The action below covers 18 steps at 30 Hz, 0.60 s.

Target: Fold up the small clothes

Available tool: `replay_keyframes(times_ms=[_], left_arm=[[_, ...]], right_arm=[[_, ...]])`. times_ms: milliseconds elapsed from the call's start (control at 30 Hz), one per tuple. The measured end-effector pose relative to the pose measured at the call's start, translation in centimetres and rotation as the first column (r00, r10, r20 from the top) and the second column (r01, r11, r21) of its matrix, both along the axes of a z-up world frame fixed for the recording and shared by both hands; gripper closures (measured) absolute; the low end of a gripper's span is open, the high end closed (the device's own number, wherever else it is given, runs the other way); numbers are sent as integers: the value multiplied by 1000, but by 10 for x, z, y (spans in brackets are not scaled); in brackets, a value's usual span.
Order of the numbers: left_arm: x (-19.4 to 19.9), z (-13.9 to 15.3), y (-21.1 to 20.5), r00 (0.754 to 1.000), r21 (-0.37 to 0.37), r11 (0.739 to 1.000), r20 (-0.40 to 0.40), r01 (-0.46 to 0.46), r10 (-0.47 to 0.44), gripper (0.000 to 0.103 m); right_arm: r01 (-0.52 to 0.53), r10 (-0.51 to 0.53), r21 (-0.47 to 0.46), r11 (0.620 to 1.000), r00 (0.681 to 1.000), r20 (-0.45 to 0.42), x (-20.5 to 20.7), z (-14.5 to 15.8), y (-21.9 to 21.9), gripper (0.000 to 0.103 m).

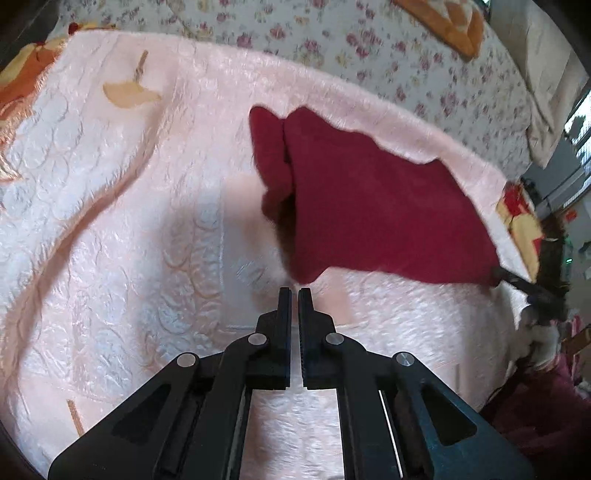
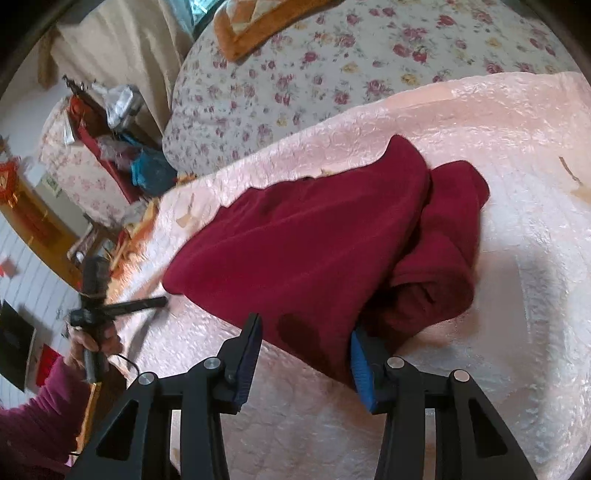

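A dark red garment [image 1: 369,206] lies on a pale pink blanket [image 1: 129,229], with a tube-like opening at its left side. My left gripper [image 1: 294,290] is shut. The garment's near corner ends right at its tips, and no cloth shows between the pads. At the garment's far right corner I see my right gripper [image 1: 498,274]. In the right wrist view the garment [image 2: 314,240] spreads ahead. My right gripper [image 2: 306,326] stands open with the garment's near edge between its blue pads [image 2: 360,358], unpinched. The left gripper [image 2: 162,302] points at the garment's left corner.
A floral quilt [image 2: 295,74] covers the bed beyond the pink blanket [image 2: 517,295], with an orange cushion [image 1: 454,26] on it. The bed's edge runs at the left of the right wrist view, past a hand [image 2: 92,343] in a magenta sleeve. Cluttered furniture [image 2: 110,147] stands beyond.
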<state>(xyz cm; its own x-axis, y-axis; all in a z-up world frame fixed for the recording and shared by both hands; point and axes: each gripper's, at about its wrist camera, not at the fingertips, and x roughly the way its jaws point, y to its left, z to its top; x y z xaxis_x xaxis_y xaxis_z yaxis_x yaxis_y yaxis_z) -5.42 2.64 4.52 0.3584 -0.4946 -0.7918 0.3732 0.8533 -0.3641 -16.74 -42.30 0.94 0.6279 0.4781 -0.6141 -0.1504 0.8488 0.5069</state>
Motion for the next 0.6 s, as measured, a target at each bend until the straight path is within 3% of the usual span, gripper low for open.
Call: replay_keyframes(times_ms=[33, 100, 167, 200, 233, 300, 400, 600], left_arm=[[-1, 6, 0, 1000, -5, 1000, 7, -14, 14, 101], [-7, 16, -1, 999, -18, 999, 18, -28, 28, 101], [-13, 26, -4, 998, -27, 999, 44, -33, 34, 95], [-17, 31, -7, 998, -29, 999, 56, -29, 30, 86], [-19, 33, -11, 997, -27, 999, 63, -31, 32, 71], [-21, 36, -21, 996, -37, 999, 80, -34, 37, 55], [-20, 38, -37, 996, -64, 998, 80, -20, 25, 55], [-4, 32, -69, 992, -18, 998, 112, -58, 60, 55]], right_arm=[[13, -13, -4, 1000, 1000, -7, 2, -2, -2, 79], [56, -56, 2, 998, 998, -15, 3, -1, -13, 95], [74, -74, -31, 997, 997, -13, -1, 3, -19, 96], [76, -77, -94, 993, 997, -7, -5, 6, -18, 96], [68, -69, -128, 989, 998, -5, -7, 7, -15, 96], [47, -53, -185, 982, 998, -30, -9, 2, -10, 96], [51, -60, -194, 980, 997, -40, -12, 3, -9, 96], [101, -101, -195, 976, 995, 14, -25, 30, -9, 96]])
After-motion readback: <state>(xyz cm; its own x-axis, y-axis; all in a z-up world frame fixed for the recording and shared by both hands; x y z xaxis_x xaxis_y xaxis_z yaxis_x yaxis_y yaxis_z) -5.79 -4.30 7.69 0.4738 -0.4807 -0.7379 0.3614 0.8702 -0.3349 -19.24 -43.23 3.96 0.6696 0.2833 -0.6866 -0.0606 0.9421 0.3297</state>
